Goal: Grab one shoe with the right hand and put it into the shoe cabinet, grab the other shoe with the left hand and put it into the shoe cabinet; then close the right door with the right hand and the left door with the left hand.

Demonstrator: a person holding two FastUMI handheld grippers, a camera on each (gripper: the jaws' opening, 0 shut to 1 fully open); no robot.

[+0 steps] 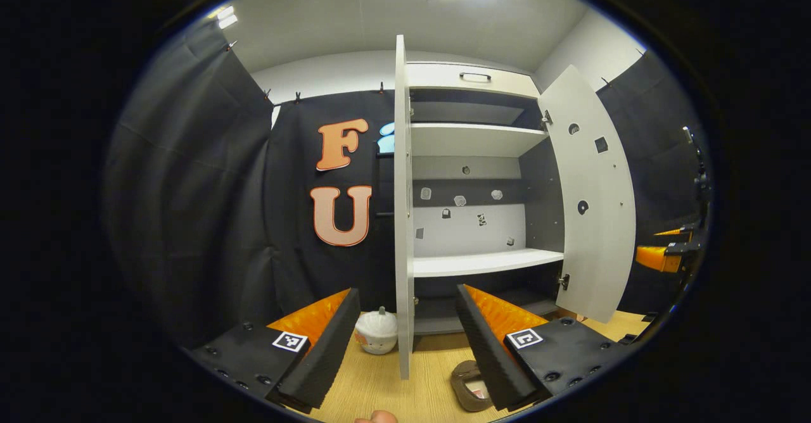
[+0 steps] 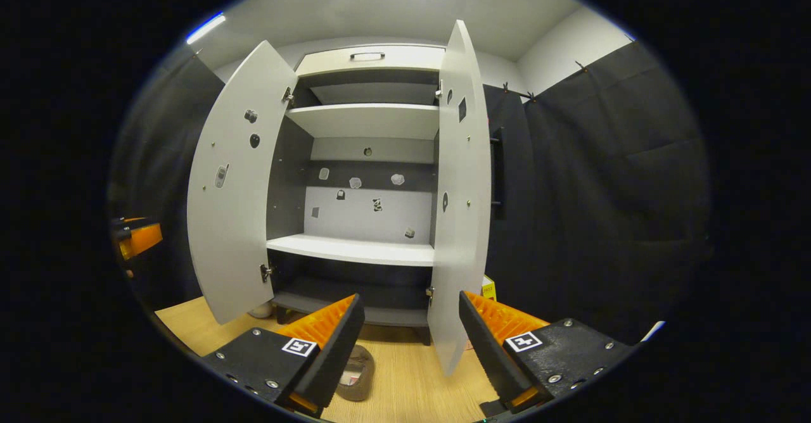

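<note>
Pale wood flooring (image 2: pixel 418 378) runs up to a tall white shoe cabinet (image 2: pixel 370 249) that stands against the booth's black cloth wall with both doors swung wide. From the right gripper view I look between the doors at bare white shelves; the right door (image 2: pixel 462 189) hangs near my right gripper (image 2: pixel 408 340), whose fingers are spread wide with nothing between them. Low on the floor, just before the cabinet's front edge, a brown shoe (image 2: pixel 356 365) lies partly hidden behind one finger. In the left gripper view, my left gripper (image 1: pixel 405 334) is likewise spread wide and empty, the left door (image 1: pixel 400 220) stands edge-on right ahead, and that brown shoe (image 1: pixel 470 385) lies at the floor's near edge beside one finger. A small white rounded object (image 1: pixel 377 331) sits on the floor by the left door's foot. I cannot make out a second shoe for certain. I judge that I am at the first step, with no shoe yet on a shelf. The next move calls for lowering my right gripper over the shoe, closing on it, then lifting it onto a shelf.
</note>
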